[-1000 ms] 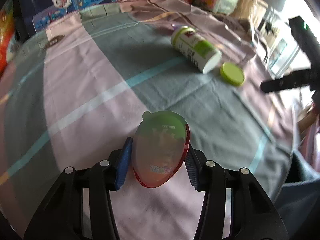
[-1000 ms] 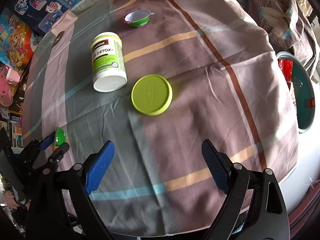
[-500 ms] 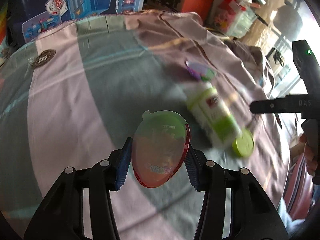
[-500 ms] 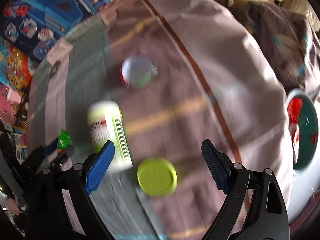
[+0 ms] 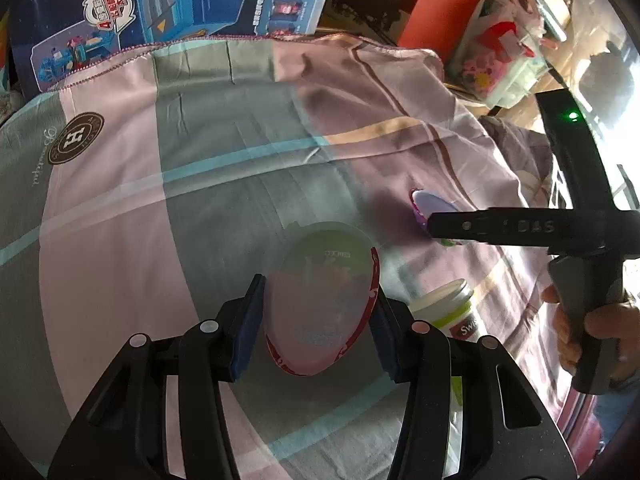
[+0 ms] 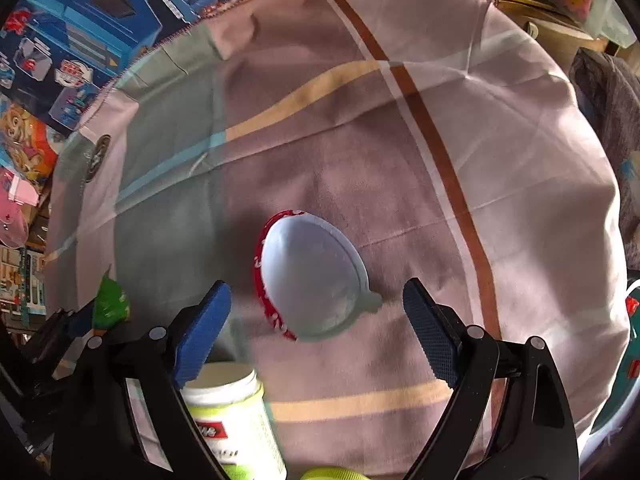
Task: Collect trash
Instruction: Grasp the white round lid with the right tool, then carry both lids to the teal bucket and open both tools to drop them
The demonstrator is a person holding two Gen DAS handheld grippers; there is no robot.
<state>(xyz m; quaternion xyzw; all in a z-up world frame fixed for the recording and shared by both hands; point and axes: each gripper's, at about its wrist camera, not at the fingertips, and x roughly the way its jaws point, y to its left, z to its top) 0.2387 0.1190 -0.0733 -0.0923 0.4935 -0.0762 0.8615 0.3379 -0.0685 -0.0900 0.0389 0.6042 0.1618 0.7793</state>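
Note:
My left gripper [image 5: 320, 316] is shut on a small plastic cup [image 5: 320, 296] with a red rim, held above the checked tablecloth [image 5: 224, 208]. A second red-rimmed cup [image 6: 312, 276] lies on its side on the cloth. My right gripper [image 6: 316, 330] hangs just over that cup with its jaws closing, and its blue pads [image 6: 428, 336] stand clear of the cup on both sides. In the left wrist view the right gripper's black finger [image 5: 500, 226] covers most of that cup [image 5: 430, 202]. The held cup shows green [image 6: 110, 300] at the left of the right wrist view.
A white bottle with a green label [image 6: 228, 416] lies open beside the right gripper's left finger, with its green lid [image 6: 324, 474] at the bottom edge. Toy boxes [image 5: 160, 8] stand behind the table. A teal bin [image 6: 632, 360] sits past the cloth's right edge.
Both grippers have travelled toward the far side of the table. The lying cup has come from far off to between the right pads, and the bottle and lid have slid to the bottom edge.

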